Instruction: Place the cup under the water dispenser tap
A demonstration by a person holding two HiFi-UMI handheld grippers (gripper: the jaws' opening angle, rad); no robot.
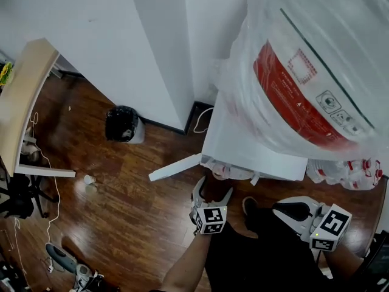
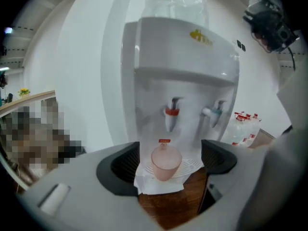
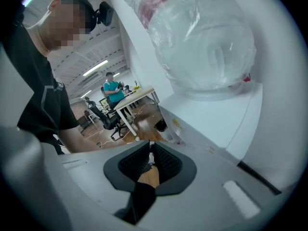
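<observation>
A pink translucent cup (image 2: pixel 166 162) stands upright on the white drip tray (image 2: pixel 192 165) of the water dispenser (image 2: pixel 185 57), directly below the red tap (image 2: pixel 172 112); a blue tap (image 2: pixel 214 112) is to its right. My left gripper (image 2: pixel 171 160) is open, its jaws wide on either side of the cup in the left gripper view and not touching it. From the head view the left gripper (image 1: pixel 213 194) points at the dispenser's (image 1: pixel 255 145) front, and the cup is hidden. My right gripper (image 3: pixel 150 160) is shut with nothing in it, held off to the dispenser's right (image 1: pixel 290 210).
A large bottle in plastic wrap (image 1: pixel 316 66) tops the dispenser. A pack of small bottles (image 1: pixel 343 170) lies to its right. On the wood floor are a black bin (image 1: pixel 121 124), a small cup (image 1: pixel 89 179) and cables. A desk (image 1: pixel 24 96) stands at the left.
</observation>
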